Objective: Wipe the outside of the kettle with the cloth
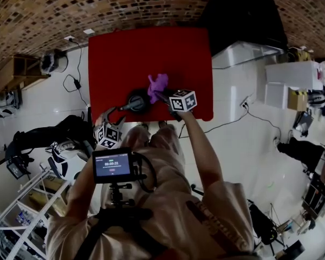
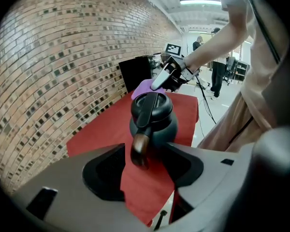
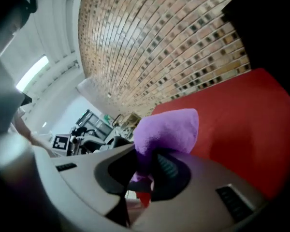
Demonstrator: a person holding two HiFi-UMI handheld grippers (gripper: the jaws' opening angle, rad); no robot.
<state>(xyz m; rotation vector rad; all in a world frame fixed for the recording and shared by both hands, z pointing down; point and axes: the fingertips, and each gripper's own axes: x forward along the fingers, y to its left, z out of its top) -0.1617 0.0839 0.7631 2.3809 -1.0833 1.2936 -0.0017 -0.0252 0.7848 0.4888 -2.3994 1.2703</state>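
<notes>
Kettle, squat, dark and metal with a domed lid [image 2: 153, 122], stands near the front edge of the red-topped table [image 1: 119, 53]. Its long handle [image 2: 140, 146], tipped in brown wood, points at me. My left gripper [image 2: 145, 170] stands wide open with that wooden tip between its jaws. Neither pad presses on it, so nothing steadies the kettle. My right gripper [image 3: 145, 170] is clamped on the soft purple cloth [image 3: 168, 128], which bunches up above the jaws and hangs just behind the kettle; whether it touches the body I cannot tell. I judge the kettle rigid, fairly heavy, and smooth enough to skid or turn under a sideways wipe. The handle's wooden end looks like the best hold, being less slippery than the metal and clear of the body to be wiped. The cloth is limp and light, so a deep pinch with a wad left free suits it.
</notes>
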